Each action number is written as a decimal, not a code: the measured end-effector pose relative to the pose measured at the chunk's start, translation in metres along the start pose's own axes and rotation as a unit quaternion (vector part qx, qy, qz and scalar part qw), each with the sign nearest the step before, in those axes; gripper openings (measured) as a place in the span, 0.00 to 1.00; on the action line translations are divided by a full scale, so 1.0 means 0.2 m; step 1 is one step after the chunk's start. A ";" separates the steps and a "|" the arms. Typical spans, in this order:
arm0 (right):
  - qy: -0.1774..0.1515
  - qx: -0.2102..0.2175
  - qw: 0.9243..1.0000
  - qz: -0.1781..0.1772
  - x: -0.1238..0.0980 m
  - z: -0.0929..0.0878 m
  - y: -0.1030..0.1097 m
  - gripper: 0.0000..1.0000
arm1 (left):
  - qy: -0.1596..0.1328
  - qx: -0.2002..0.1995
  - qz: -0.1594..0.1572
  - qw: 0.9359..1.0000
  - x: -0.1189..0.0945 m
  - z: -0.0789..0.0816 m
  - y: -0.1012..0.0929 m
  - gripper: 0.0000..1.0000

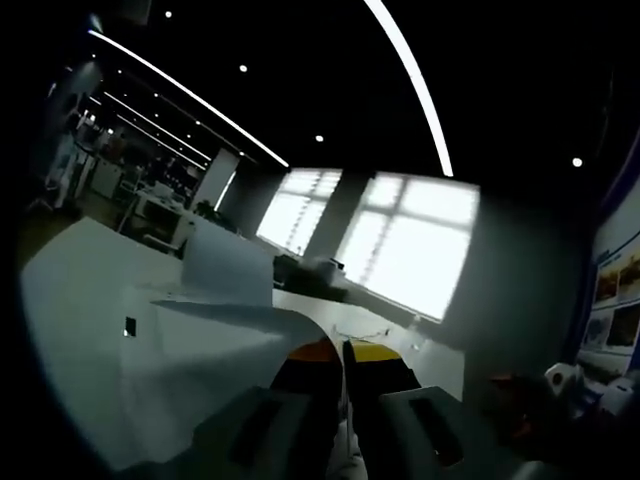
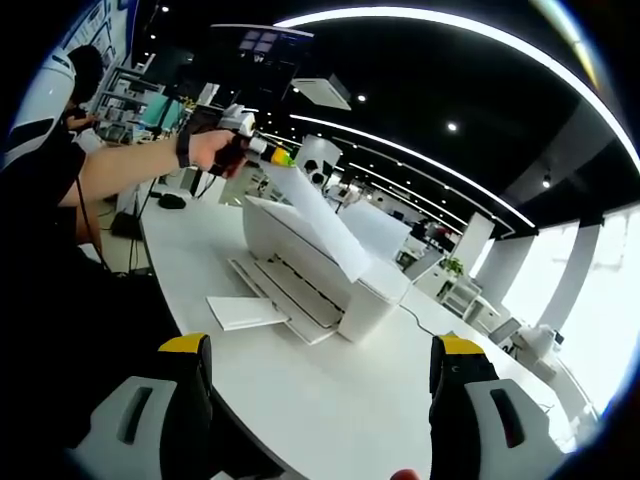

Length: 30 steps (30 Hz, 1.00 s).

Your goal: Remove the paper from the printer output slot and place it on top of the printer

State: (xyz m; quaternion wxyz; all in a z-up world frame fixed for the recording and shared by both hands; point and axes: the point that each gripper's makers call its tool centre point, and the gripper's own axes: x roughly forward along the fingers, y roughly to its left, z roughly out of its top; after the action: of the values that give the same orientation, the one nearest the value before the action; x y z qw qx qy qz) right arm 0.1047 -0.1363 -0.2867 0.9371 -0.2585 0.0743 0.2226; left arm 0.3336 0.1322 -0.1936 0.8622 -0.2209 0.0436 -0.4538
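Observation:
A white printer (image 2: 352, 292) stands on a white table (image 2: 300, 400). One white sheet of paper (image 2: 325, 225) slants up from above the printer's top to my left gripper (image 2: 283, 158), which is shut on the sheet's upper corner and held by a person's hand. In the left gripper view the yellow-tipped jaws of the left gripper (image 1: 343, 358) are pressed together on the paper's (image 1: 215, 335) edge, and the sheet spreads away to the left. My right gripper (image 2: 320, 375) hangs low in front of the table, open with nothing between its jaws, well short of the printer.
A second white sheet (image 2: 245, 312) lies on the table beside the printer's front tray (image 2: 285, 295). The person's arm (image 2: 130, 170) reaches in from the left. Desks and office gear stand behind, and bright windows (image 1: 400, 245) lie ahead of the left gripper.

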 end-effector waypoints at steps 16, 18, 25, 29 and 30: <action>0.004 -0.007 1.000 -0.005 0.00 0.00 0.00 0.85 | -0.006 -0.036 0.006 0.999 -0.02 -0.03 0.03 0.06; 0.004 -0.009 1.000 -0.005 0.00 0.00 0.00 0.85 | -0.005 -0.037 0.005 0.999 -0.02 -0.04 0.04 0.06; 0.003 -0.007 1.000 -0.004 0.00 0.00 0.00 0.85 | -0.005 -0.042 0.011 0.999 -0.02 -0.04 0.07 0.06; 0.003 -0.006 1.000 -0.002 0.00 0.00 0.00 0.85 | -0.005 -0.046 0.012 0.999 -0.03 -0.04 0.07 0.06; 0.003 -0.005 1.000 -0.003 0.00 0.00 0.00 0.85 | -0.005 -0.047 0.013 0.999 -0.03 -0.04 0.07 0.06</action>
State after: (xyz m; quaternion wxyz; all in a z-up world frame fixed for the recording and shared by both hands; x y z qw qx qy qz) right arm 0.1054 -0.1366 -0.2876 0.9360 -0.2645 0.0751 0.2199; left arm 0.3394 0.1406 -0.2078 0.8569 -0.2625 0.0633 -0.4391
